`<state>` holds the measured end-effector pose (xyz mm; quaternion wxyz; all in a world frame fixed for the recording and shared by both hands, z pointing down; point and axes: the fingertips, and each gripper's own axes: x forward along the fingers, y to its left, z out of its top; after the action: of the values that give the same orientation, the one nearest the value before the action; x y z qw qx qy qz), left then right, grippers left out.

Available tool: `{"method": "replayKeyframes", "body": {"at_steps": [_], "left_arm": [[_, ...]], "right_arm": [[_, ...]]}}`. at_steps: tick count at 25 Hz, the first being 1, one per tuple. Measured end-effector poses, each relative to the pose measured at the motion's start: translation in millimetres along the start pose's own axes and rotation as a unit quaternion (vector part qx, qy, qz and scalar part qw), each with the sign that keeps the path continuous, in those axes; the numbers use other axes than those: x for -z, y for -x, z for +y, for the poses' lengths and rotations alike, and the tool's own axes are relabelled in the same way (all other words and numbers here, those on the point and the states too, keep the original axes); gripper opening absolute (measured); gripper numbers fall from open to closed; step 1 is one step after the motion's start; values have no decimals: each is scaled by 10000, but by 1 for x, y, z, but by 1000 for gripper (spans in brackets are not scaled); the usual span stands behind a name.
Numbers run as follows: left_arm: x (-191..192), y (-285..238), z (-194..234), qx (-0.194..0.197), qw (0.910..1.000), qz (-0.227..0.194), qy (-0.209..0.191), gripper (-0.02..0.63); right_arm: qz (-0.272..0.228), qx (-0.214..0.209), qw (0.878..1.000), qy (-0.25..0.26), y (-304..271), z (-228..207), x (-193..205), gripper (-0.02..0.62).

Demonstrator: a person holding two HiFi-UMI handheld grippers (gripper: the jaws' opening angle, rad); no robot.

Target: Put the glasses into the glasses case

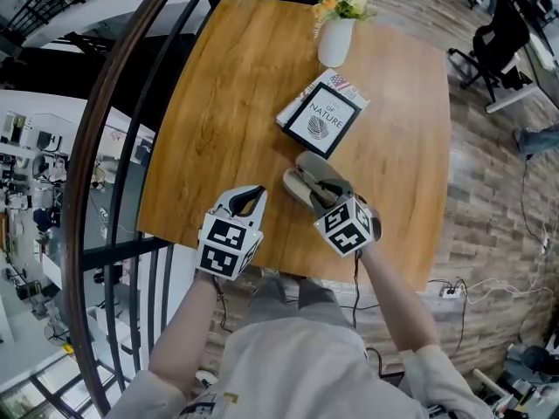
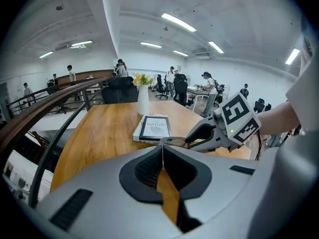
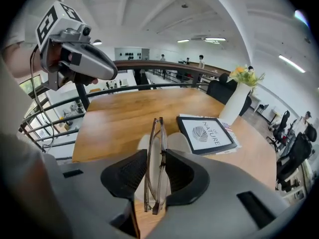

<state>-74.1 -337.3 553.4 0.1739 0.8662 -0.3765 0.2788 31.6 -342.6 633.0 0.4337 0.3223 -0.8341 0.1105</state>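
An open pale glasses case (image 1: pixel 300 180) lies on the wooden table (image 1: pixel 218 103) near its front edge. Just over the case hangs my right gripper (image 1: pixel 323 193), shut on folded thin-framed glasses (image 3: pixel 156 158). In the right gripper view the pale case (image 3: pixel 175 142) shows right behind the glasses. My left gripper (image 1: pixel 254 198) hovers over the table to the left of the case, its pads together with nothing between them. In the left gripper view, the right gripper (image 2: pixel 192 139) carries the glasses (image 2: pixel 173 142) at its tips.
A framed print on a book (image 1: pixel 321 116) lies beyond the case, and a white vase of flowers (image 1: pixel 335 40) stands at the far edge. A dark railing (image 1: pixel 113 147) curves past the table's left side. Office chairs and people are far off.
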Motion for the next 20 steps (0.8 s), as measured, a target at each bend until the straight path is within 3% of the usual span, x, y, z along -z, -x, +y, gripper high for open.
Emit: {"method": "replayKeyframes", "body": {"at_steps": [11, 20], "left_arm": [[52, -15, -8, 190, 9983, 520, 185, 22], [74, -7, -7, 213, 9970, 649, 360, 21]], "right_arm": [[554, -62, 9974, 455, -54, 14, 37, 140], [476, -150, 9987, 28, -60, 16, 31, 150]]}}
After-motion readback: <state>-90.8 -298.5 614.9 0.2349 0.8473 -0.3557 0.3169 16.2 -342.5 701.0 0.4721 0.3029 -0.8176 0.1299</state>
